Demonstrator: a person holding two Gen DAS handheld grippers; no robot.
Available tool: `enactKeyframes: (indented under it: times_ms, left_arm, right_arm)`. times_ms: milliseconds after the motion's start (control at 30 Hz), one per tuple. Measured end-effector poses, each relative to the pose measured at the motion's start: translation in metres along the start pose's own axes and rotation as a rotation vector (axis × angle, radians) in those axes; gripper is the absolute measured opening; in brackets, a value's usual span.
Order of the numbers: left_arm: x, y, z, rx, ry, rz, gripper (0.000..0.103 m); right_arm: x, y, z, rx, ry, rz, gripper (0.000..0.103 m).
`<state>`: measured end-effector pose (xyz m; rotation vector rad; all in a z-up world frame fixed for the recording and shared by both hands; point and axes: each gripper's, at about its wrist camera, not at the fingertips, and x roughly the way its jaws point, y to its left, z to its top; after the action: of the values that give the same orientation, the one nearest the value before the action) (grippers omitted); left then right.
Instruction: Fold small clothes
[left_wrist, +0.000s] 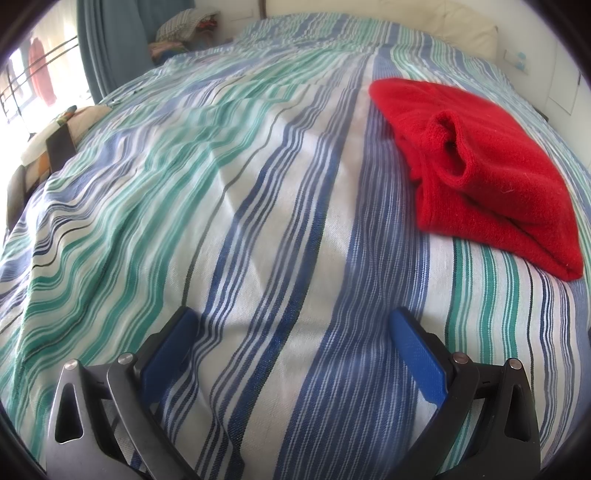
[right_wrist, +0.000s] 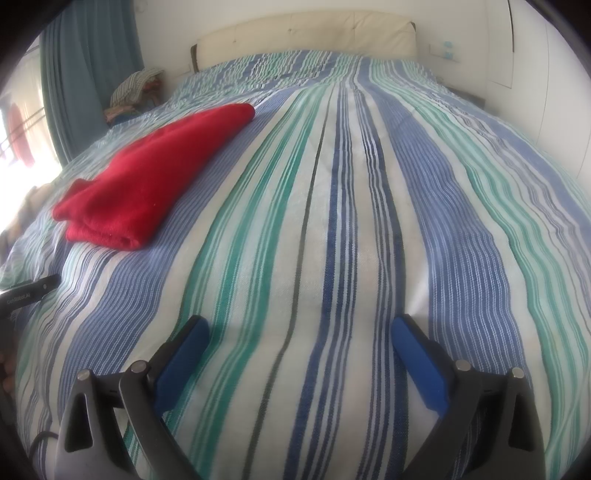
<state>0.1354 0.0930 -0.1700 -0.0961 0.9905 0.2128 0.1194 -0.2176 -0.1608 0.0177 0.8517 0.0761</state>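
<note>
A red knitted garment (left_wrist: 491, 177) lies folded into a thick bundle on the striped bedspread (left_wrist: 229, 206), a cuff showing on top. In the left wrist view it sits to the upper right of my left gripper (left_wrist: 293, 321), which is open over bare cloth and holds nothing. In the right wrist view the same red garment (right_wrist: 147, 177) lies to the upper left on the bedspread (right_wrist: 351, 221). My right gripper (right_wrist: 301, 326) is open too, with only striped cloth between its blue pads. Part of the other gripper (right_wrist: 31, 290) shows at the left edge.
A cream padded headboard (right_wrist: 306, 35) closes the far end of the bed. Blue curtains (right_wrist: 88, 70) and a pile of clothes (right_wrist: 136, 90) stand at the far left. A window with bars (left_wrist: 26, 81) lies left, and white wall panels (right_wrist: 532, 74) right.
</note>
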Motion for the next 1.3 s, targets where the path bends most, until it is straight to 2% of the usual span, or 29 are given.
enactKeyframes:
  times_ms: [100,200,333,467,533,600,667,733,767,833,900,967,1033,1100,1133,1167,1200,1300]
  left_arm:
    - [-0.003,0.007,0.006,-0.018,0.045,-0.056,0.102]
    - [-0.013,0.015,0.008,-0.060,0.055,-0.154,0.102]
    - [-0.037,0.015,0.029,-0.105,0.015,-0.373,0.102]
    - [-0.046,0.001,0.079,-0.120,-0.027,-0.534,0.102]
    - [-0.038,-0.014,0.110,-0.105,-0.016,-0.552,0.102]
    - [-0.021,-0.027,0.134,-0.081,-0.009,-0.539,0.102]
    - [0.004,-0.038,0.149,-0.044,0.015,-0.462,0.102]
    - [0.031,-0.041,0.152,-0.012,0.062,-0.359,0.102]
    - [0.041,-0.040,0.149,-0.005,0.091,-0.343,0.102]
    - [0.051,-0.034,0.142,-0.009,0.142,-0.363,0.102]
    - [0.054,-0.033,0.135,-0.012,0.176,-0.397,0.102]
    - [0.054,-0.036,0.130,-0.011,0.195,-0.443,0.102]
    - [0.058,-0.041,0.128,-0.020,0.227,-0.495,0.100]
    - [0.063,-0.049,0.127,-0.015,0.262,-0.487,0.072]
    - [0.063,-0.054,0.127,-0.006,0.276,-0.498,0.044]
    - [0.062,-0.058,0.129,-0.003,0.279,-0.490,0.031]
    - [0.056,-0.062,0.131,0.011,0.265,-0.461,0.025]
    - [0.024,-0.077,0.134,0.095,0.179,-0.378,0.020]
  right_arm:
    - [0.000,0.000,0.000,-0.001,0.000,-0.001,0.099]
    - [-0.001,0.000,-0.001,0.000,-0.001,0.001,0.099]
    - [-0.001,0.001,-0.001,-0.002,-0.001,0.003,0.099]
    - [0.000,0.003,-0.001,-0.009,0.008,0.001,0.101]
    - [0.001,0.005,0.001,-0.021,0.029,-0.009,0.102]
    - [0.004,0.008,0.010,-0.048,0.085,-0.017,0.102]
    - [0.002,0.011,0.026,-0.061,0.132,0.003,0.102]
    - [-0.006,0.013,0.050,-0.027,0.109,0.085,0.102]
    - [-0.009,0.015,0.066,-0.006,0.081,0.119,0.102]
    - [-0.010,0.024,0.101,0.022,0.026,0.193,0.102]
    - [0.004,0.036,0.135,0.048,0.007,0.294,0.102]
    - [0.041,0.045,0.161,0.086,0.062,0.387,0.102]
    - [0.090,0.055,0.172,0.132,0.169,0.430,0.102]
    - [0.135,0.066,0.167,0.199,0.300,0.465,0.085]
    - [0.146,0.073,0.163,0.200,0.320,0.468,0.071]
    - [0.145,0.083,0.163,0.146,0.292,0.413,0.061]
    - [0.140,0.097,0.164,0.052,0.268,0.344,0.056]
    - [0.111,0.143,0.163,-0.242,0.174,0.151,0.040]
